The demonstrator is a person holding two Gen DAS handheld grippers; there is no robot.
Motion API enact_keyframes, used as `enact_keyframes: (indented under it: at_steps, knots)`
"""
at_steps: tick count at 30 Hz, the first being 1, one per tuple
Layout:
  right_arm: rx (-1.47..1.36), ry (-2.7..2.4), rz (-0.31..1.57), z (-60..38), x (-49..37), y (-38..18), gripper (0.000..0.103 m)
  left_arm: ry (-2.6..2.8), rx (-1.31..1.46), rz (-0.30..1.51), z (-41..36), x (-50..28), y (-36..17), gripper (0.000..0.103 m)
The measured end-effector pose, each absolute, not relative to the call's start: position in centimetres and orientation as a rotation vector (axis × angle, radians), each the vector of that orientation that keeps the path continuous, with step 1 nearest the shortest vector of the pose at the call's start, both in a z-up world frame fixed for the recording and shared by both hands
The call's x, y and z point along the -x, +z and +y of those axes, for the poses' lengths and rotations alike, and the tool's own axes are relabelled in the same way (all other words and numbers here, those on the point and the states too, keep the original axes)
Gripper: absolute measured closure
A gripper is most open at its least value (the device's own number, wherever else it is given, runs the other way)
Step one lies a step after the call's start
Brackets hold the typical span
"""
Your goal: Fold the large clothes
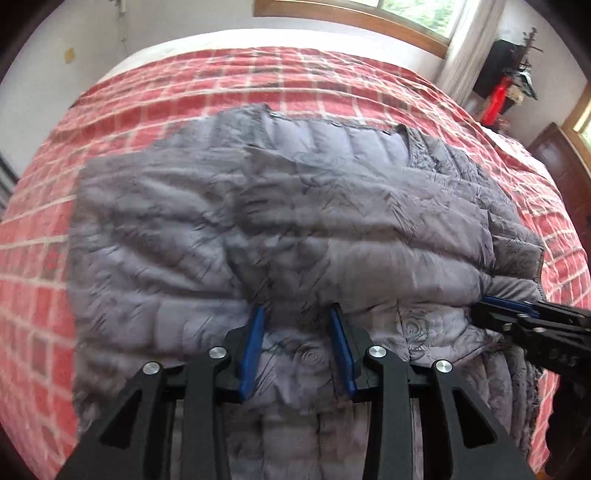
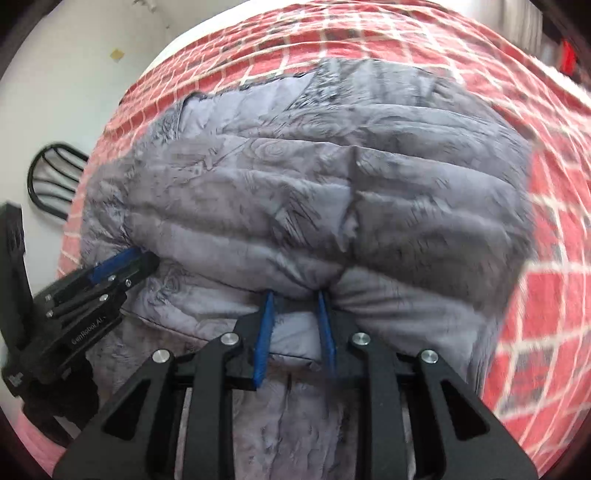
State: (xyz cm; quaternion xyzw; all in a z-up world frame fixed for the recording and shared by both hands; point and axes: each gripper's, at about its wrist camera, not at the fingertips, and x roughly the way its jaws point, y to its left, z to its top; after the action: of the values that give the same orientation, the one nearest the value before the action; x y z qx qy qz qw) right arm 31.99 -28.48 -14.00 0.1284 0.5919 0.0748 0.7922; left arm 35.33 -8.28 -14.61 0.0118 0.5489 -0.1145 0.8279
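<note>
A grey quilted puffer jacket [image 1: 280,206] with a faint rose print lies spread on the bed; it also shows in the right wrist view [image 2: 314,177]. Its near edge is lifted and doubled over. My left gripper [image 1: 298,314] is shut on a bunch of the jacket's near edge, which fills the gap between the blue pads. My right gripper [image 2: 295,295] is shut on the same edge further right. The right gripper shows at the right in the left wrist view [image 1: 491,306], and the left gripper at the left in the right wrist view [image 2: 144,258].
The bed carries a red and white checked blanket [image 1: 184,92], seen too in the right wrist view [image 2: 535,295]. A window [image 1: 369,11] and a curtain are beyond the bed. A dark shelf with a red object [image 1: 498,96] stands at the right. A black chair back [image 2: 51,181] stands left of the bed.
</note>
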Motion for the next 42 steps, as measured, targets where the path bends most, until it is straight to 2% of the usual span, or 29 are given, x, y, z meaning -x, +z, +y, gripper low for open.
enact_keyframes:
  at_steps: [7,14,19,34,42]
  knots:
    - [-0.3,0.177,1.186,-29.6,-25.0,-9.5,0.071,-0.233,-0.045,1.08,-5.5,-28.6,-8.5,0.066]
    - [-0.288,0.158,1.154,-29.7,-18.9,-8.0,0.058,-0.225,-0.074,1.015,-2.3,-21.6,-5.2,0.044]
    - [-0.294,0.147,1.142,-30.3,-14.6,-7.2,0.056,-0.21,-0.076,1.011,-0.2,-17.3,-4.4,0.042]
    - [-0.24,0.071,1.175,-31.5,-6.2,-7.4,0.04,-0.155,-0.092,1.005,4.1,-10.8,-3.8,0.038]
    - [-0.216,0.035,1.284,-33.9,-2.1,-11.3,0.033,-0.091,0.006,1.187,10.4,-9.4,-10.1,0.038]
